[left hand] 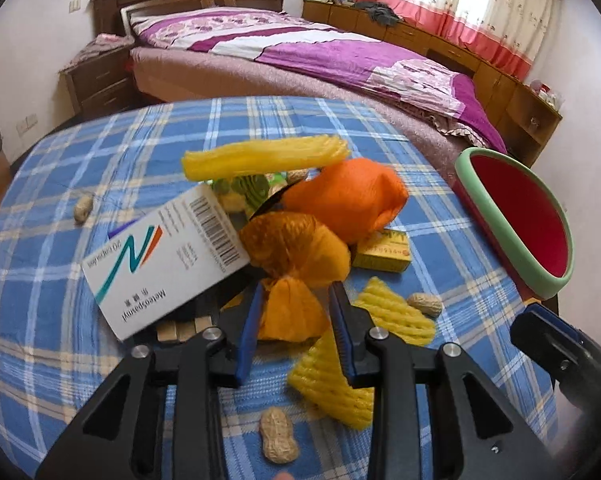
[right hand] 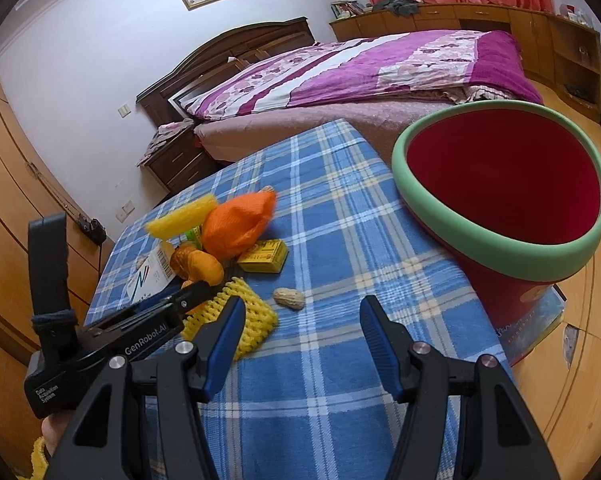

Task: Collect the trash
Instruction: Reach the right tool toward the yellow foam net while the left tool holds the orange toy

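The trash sits heaped near the middle of the surface, which is covered in a blue plaid cloth: a yellow foam net roll on top, a bright orange mesh sleeve bulging beside it, a darker amber mesh wrapper knotted at its lower end, a white medicine box with a barcode and a teal-and-orange logo, and a small yellow carton. Flat pieces of yellow foam netting and peanut shells lie scattered nearer the cameras. The left tool stands partly open with the knotted tail of the amber wrapper between its blue pads, which do not visibly press on it. The right tool hangs open and empty over bare cloth. A red bin with a green rim stands tilted at the surface's right edge.
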The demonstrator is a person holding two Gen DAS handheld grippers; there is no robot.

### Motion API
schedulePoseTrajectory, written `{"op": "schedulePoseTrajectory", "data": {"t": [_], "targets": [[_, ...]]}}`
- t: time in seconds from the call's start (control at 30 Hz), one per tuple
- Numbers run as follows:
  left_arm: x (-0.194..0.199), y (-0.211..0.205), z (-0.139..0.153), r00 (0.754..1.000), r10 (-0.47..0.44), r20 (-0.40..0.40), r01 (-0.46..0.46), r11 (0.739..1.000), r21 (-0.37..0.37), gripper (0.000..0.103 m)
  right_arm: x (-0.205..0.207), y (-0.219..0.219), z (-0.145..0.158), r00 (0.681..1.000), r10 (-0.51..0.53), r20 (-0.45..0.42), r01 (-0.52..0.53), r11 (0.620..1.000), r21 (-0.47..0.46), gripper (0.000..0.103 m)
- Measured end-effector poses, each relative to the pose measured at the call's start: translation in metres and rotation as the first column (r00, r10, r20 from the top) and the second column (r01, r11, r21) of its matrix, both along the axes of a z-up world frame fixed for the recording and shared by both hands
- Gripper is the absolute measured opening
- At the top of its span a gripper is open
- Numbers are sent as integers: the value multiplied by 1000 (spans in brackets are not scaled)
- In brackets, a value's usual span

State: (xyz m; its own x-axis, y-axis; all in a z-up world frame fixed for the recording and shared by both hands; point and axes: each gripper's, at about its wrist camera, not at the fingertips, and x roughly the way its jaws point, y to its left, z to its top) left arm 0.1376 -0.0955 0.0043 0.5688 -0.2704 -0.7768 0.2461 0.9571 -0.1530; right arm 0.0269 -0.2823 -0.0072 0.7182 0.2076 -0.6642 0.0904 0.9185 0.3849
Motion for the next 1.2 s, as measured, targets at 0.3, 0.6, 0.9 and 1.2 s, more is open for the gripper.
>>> {"op": "schedulePoseTrajectory", "data": {"t": [0.3,0.6,0.9,1.2], "targets": [[-7,7,4,1000,5,11,-5,999,-42,11,-3,0,1,1000,-2,1,2,1000,-1,63],[-28,34,30,997,22,67,-15,994,-109,11,0,16,5,999,31,-6,-32,999,-31,63],[-35,78,36,990,111,84,-100,987,-126,11,11,50,3,996,68,-51,-72,995,-74,63],[-31,103,22,991,104,86,-89,982,-169,11,29,81,-9,992,57,-113,-74,986,-148,62]]}}
